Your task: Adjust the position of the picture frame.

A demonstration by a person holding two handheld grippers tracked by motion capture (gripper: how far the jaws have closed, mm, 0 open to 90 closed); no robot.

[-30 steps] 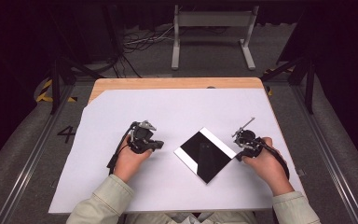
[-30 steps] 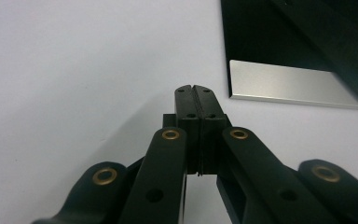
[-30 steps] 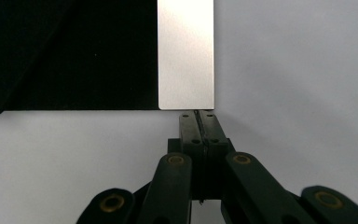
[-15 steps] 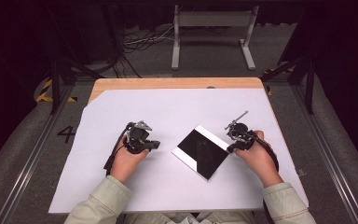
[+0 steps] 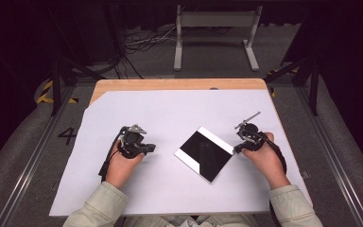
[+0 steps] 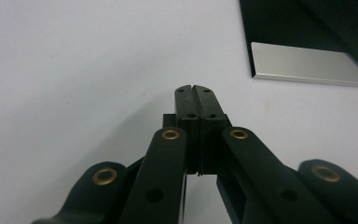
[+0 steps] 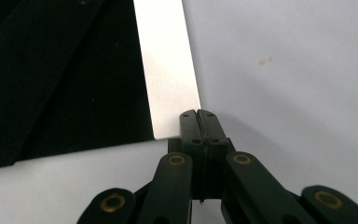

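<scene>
A flat square panel (image 5: 204, 153), black in the middle with a silvery strip along two opposite edges, lies turned like a diamond on the white sheet (image 5: 170, 118). My left gripper (image 5: 150, 148) rests left of it, jaws shut and empty, pointing toward the panel. In the left gripper view the shut gripper (image 6: 196, 91) sits short of the panel's silver edge (image 6: 307, 65). My right gripper (image 5: 237, 148) is shut too, its tip at the panel's right corner. In the right gripper view the shut gripper (image 7: 198, 115) lies against the corner of the silver strip (image 7: 168, 70).
The white sheet covers a wooden table (image 5: 179, 84) whose bare far edge shows. Beyond it stand a white metal frame (image 5: 215, 33) and cables on a dark floor. Black stands (image 5: 307, 75) flank the table's far corners.
The right hand has moved left and a little away from me, bringing its gripper tip to the panel's right corner. The left hand has barely shifted.
</scene>
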